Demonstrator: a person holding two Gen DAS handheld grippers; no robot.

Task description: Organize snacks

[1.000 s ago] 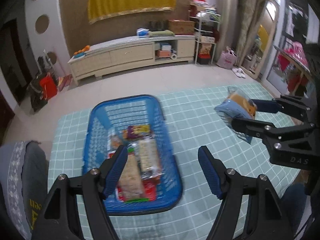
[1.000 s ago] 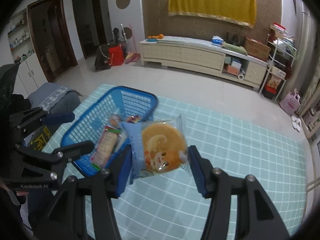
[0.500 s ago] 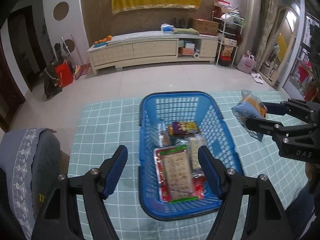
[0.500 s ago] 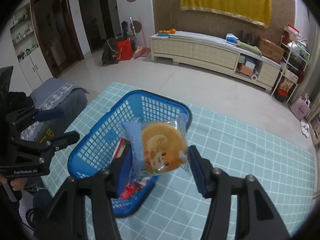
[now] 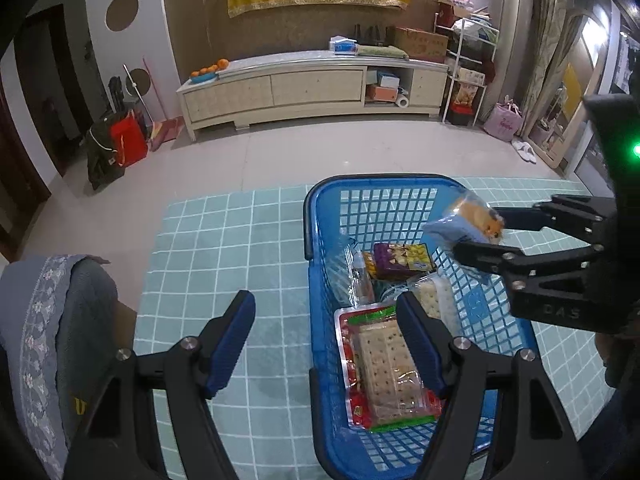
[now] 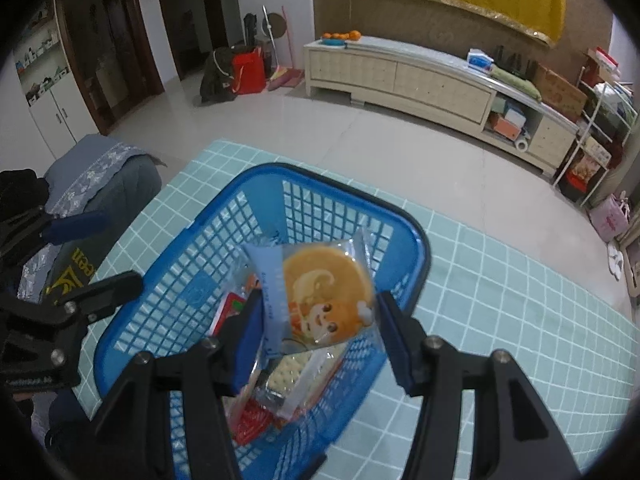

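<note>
A blue plastic basket stands on the table with the teal checked cloth. It holds a cracker pack, a purple snack box and other packets. My right gripper is shut on a clear-wrapped orange cake packet and holds it above the basket's right part. My left gripper is open and empty, low over the basket's left rim.
A chair with a grey cover stands at the table's left edge. Beyond the table lie tiled floor and a long cream cabinet. Cloth lies bare to the left and right of the basket.
My right gripper has carried the cake packet leftward until it hangs over the basket. My left gripper has shifted left, so the basket now sits at the right of its view.
</note>
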